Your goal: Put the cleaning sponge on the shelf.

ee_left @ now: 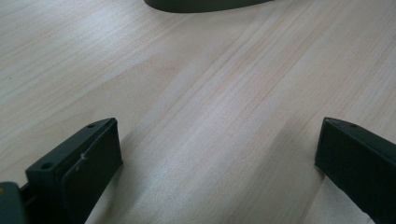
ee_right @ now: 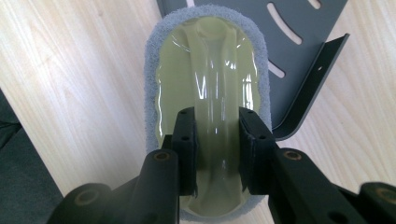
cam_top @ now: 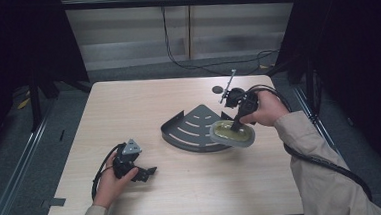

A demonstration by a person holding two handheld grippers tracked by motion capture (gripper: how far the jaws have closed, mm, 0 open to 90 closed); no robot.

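Two tongs in my hands: left tongs (cam_top: 150,171) rest spread on the tabletop (cam_top: 128,106); right tongs (ee_right: 217,149) pinch the scrubbing pad's (ee_right: 205,70) yellowish handle, pad just beyond them, touching the dark slotted corner shelf (cam_top: 189,127).

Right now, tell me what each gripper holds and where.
Right gripper clamps the scrubbing pad by its raised yellowish handle ridge. Left gripper holds nothing.

The right gripper (cam_top: 236,127) holds a scrubber (cam_top: 232,134), apparently resting on the dark corner shelf (cam_top: 192,127).
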